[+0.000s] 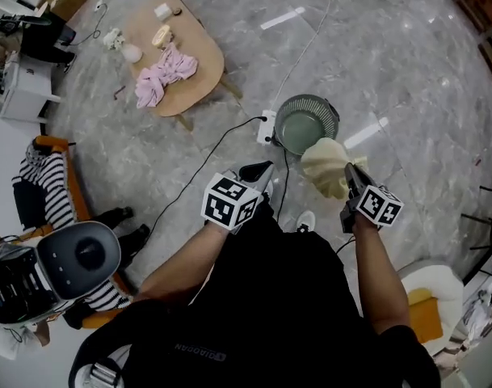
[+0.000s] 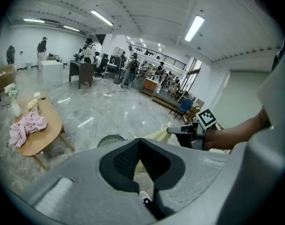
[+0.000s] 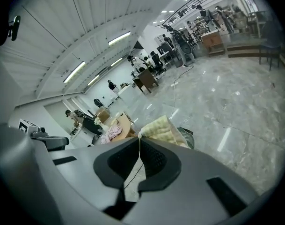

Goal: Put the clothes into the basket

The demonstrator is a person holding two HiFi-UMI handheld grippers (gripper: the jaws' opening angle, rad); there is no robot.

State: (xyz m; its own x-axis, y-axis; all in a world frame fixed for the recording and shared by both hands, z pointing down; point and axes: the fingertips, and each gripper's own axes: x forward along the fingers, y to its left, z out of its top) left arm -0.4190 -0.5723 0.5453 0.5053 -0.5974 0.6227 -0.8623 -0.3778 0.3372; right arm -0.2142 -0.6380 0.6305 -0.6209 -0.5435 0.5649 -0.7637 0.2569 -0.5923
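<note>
A pale yellow cloth hangs from my right gripper, which is shut on its edge; the cloth bunches just past the jaw tips. It hangs beside and just nearer than the round grey-green mesh basket on the floor. My left gripper is level with it to the left, jaws shut with nothing between them. From the left gripper view the yellow cloth and the basket lie ahead. A pink heap of clothes rests on the wooden table farther off.
A power strip with black and white cables lies on the marble floor next to the basket. An orange chair with striped garments stands at the left. A white vase and small items share the table. People stand far back.
</note>
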